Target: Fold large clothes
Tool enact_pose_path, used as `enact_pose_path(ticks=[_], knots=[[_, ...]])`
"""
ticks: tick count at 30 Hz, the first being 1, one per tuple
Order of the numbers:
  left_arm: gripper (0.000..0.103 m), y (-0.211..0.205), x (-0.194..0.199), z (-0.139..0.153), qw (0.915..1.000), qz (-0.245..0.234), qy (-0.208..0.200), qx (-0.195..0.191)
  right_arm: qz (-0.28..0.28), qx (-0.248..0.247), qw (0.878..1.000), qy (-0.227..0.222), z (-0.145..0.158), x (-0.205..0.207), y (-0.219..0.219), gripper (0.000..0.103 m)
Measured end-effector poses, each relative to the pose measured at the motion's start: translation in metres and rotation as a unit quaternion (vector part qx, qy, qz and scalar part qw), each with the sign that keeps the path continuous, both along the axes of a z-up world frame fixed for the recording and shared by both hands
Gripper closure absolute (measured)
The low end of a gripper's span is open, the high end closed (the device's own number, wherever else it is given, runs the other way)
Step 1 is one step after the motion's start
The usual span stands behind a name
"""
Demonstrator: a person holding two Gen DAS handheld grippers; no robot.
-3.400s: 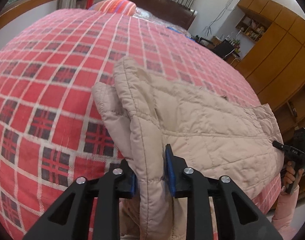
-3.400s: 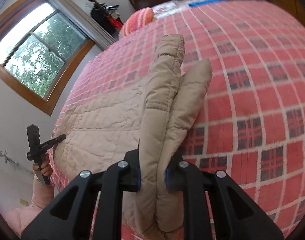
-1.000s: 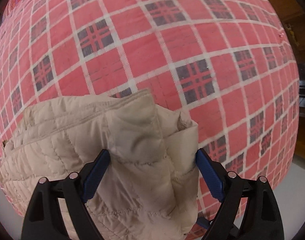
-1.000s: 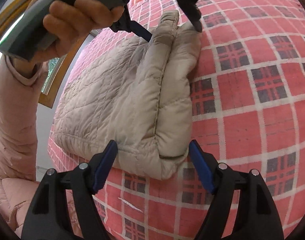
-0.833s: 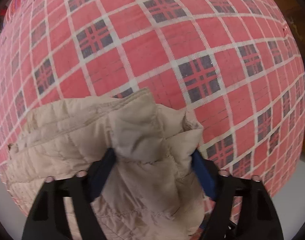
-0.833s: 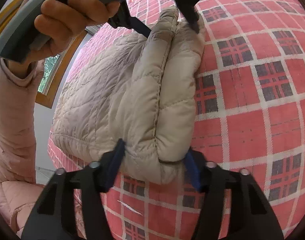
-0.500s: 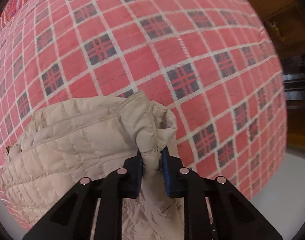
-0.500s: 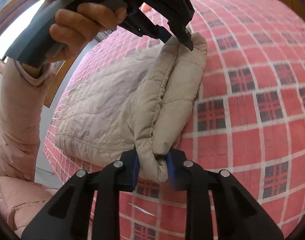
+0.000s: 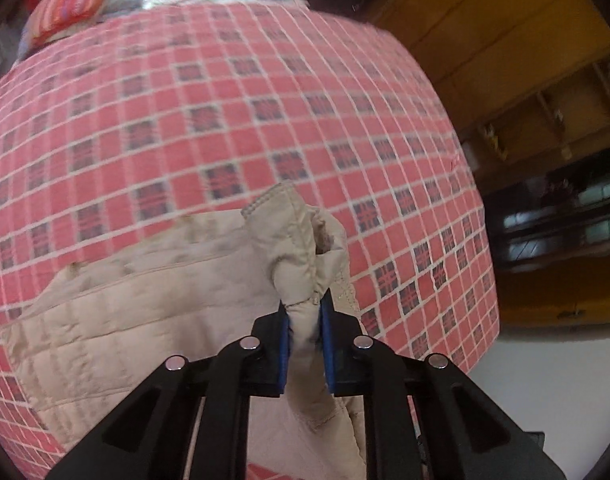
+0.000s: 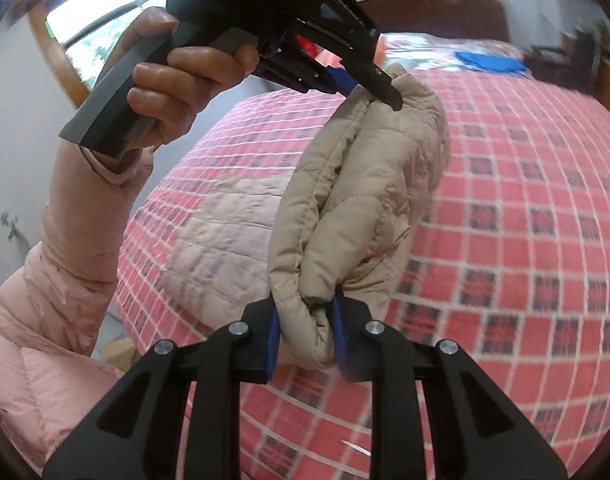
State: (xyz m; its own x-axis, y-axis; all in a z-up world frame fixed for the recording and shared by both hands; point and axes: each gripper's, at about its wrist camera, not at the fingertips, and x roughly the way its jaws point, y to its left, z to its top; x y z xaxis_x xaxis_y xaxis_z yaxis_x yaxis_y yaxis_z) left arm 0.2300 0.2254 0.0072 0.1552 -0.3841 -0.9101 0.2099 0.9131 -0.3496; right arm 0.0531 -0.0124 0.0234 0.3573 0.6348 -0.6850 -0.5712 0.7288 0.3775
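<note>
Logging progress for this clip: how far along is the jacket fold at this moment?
Done: the beige quilted jacket already lies doubled on the red plaid bedspread.
In hand: the left gripper and right gripper are each shut on an end of the jacket's thick folded edge, which is raised off the bed.
Left: carrying that edge across, laying it down and letting go; no finished compact bundle shows.

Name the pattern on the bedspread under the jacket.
Red-and-white plaid bedspread with dark checked squares; clearest in the left wrist view.
</note>
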Motion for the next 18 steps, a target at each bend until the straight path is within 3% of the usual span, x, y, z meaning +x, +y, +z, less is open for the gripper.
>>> enact_pose_path(ticks=[4,9,18], knots=[[0.089,0.069,-0.013,0.012,0.9987,0.042,-0.018,-0.022,0.052,-0.005,0.999,-0.008,0.010,0.004,0.043,0.082],[0.089,0.138,-0.027,0.001,0.9952,0.088,-0.021,-0.037,0.105,-0.020,0.994,-0.001,0.010,0.007,0.098,0.082],[0.089,0.233,-0.047,-0.055,0.9861,0.143,-0.005,-0.085,0.162,-0.071,0.984,0.026,-0.018,0.009,0.172,0.081]])
